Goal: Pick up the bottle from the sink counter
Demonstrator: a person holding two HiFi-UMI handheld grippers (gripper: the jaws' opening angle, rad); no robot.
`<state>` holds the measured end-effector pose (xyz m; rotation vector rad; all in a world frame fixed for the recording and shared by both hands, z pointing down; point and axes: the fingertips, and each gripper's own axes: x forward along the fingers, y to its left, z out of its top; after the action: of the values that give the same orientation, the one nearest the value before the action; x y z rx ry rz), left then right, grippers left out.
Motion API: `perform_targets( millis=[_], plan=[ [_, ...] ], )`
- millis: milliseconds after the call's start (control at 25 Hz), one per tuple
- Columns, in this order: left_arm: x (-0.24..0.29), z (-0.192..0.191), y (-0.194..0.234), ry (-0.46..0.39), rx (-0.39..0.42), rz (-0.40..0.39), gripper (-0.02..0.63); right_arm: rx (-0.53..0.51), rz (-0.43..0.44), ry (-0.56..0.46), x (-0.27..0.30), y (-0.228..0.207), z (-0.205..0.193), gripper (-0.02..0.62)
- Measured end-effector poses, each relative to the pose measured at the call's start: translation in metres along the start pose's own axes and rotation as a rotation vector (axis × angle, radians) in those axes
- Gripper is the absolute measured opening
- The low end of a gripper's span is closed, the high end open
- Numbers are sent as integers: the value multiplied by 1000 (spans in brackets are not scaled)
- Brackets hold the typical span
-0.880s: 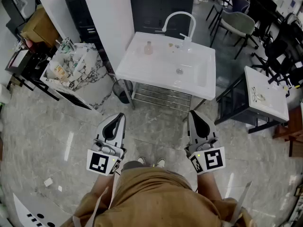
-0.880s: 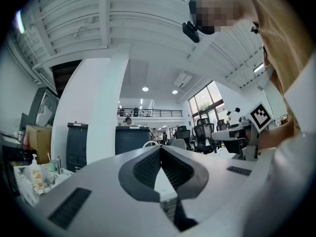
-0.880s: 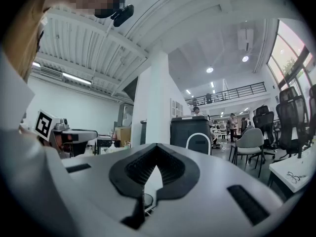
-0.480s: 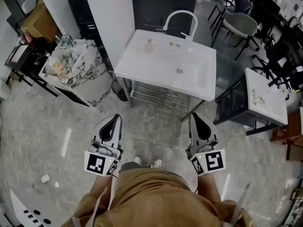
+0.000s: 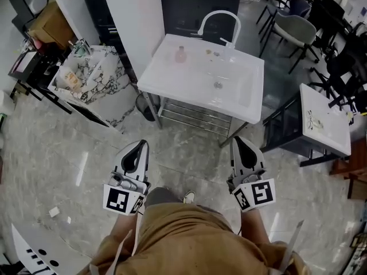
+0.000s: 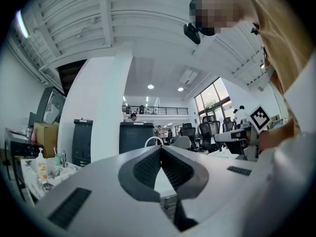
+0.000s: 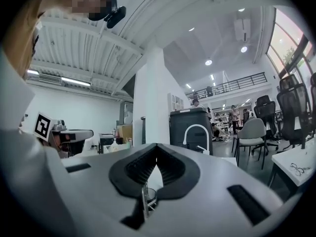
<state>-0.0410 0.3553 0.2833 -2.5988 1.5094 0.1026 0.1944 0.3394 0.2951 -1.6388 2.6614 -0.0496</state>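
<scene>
A small pinkish bottle point(image 5: 180, 54) stands upright on the back left of the white sink counter point(image 5: 166, 79), left of the curved white tap point(image 5: 221, 22). Both grippers hang well short of the sink, over the marble floor in front of the person's waist. My left gripper point(image 5: 141, 144) is shut with nothing in it, its jaw tips meeting. My right gripper point(image 5: 237, 140) is also shut and empty. In the left gripper view the jaw tips point(image 6: 160, 148) touch, and the tap point(image 6: 153, 141) shows beyond them. The right gripper point(image 7: 156, 146) points toward the tap point(image 7: 196, 134).
A marble-topped table point(image 5: 100, 85) with clutter stands left of the sink, a dark bin point(image 5: 146, 109) beneath the sink's left corner. A white side table point(image 5: 324, 116) and office chairs point(image 5: 292, 30) lie to the right. A metal rack point(image 5: 192, 116) sits under the sink.
The view has shifted slightly forward toward the sink; both grippers stay shut at the same place before the person's waist.
</scene>
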Motion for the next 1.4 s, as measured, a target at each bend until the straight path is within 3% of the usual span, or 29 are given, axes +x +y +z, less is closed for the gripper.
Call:
perform_targets(
  millis=[520,800,1040,1400],
  plan=[
    [17,-17,3,1,-34,7,0,-27,8,44,8,-10,-11,3],
    [55,-40,26,11,-63,-33,0,-28,-53,69,39,-34,-20,3],
    [94,-65,66,35,-98,-42,0,-30,-72,106,94,-49,-31,3],
    [175,-87,162,48,-129,-31,0,-48,-39,129,229,-56,-22,3]
  ],
)
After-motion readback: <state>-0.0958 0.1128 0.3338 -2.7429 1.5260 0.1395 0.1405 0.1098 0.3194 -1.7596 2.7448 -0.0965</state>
